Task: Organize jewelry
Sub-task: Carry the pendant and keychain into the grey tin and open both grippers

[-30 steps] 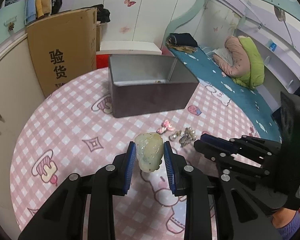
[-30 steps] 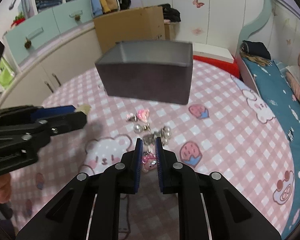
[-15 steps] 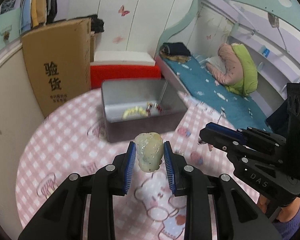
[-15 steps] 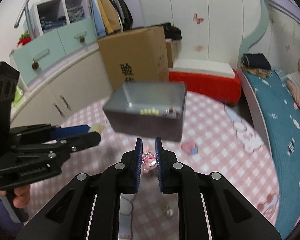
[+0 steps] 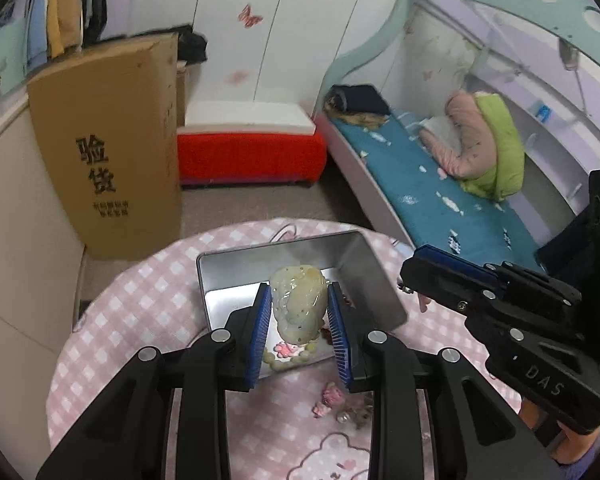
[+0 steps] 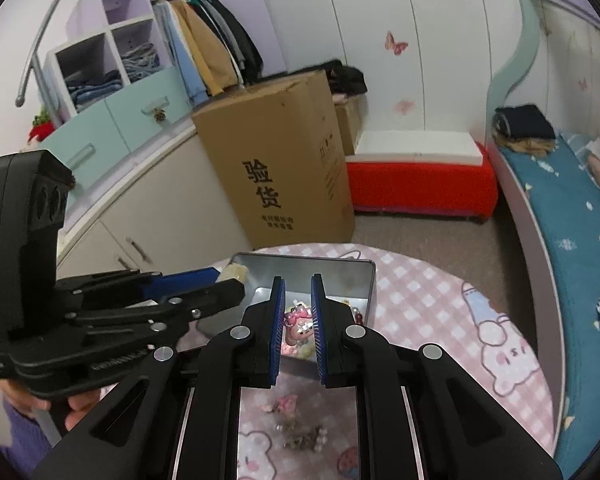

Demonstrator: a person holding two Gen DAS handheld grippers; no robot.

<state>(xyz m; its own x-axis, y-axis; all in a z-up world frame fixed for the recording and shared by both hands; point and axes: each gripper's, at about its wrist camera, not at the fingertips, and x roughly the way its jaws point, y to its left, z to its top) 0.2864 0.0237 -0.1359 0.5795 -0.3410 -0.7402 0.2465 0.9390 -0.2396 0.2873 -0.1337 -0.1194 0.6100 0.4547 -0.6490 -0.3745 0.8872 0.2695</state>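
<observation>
My left claw (image 5: 299,322) pinched a pale stone pendant (image 5: 298,304) above the metal tin (image 5: 374,280) on the worktop (image 5: 140,312). My right claw (image 6: 298,322) gripped a pink charm (image 6: 299,322) over it. "DAS" showed on the right claw; the cardboard box (image 6: 276,168) read "验货".

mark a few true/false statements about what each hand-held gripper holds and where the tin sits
1. The left hand-held gripper clamps a pale jade pendant. True.
2. The right hand-held gripper is empty. False: a pink charm sits between its fingers.
3. The metal tin stands on the pink checked tablecloth. True.
4. The tin is empty. False: jewelry already lies inside.
5. All jewelry is packed away. False: loose pieces remain on the cloth.
</observation>
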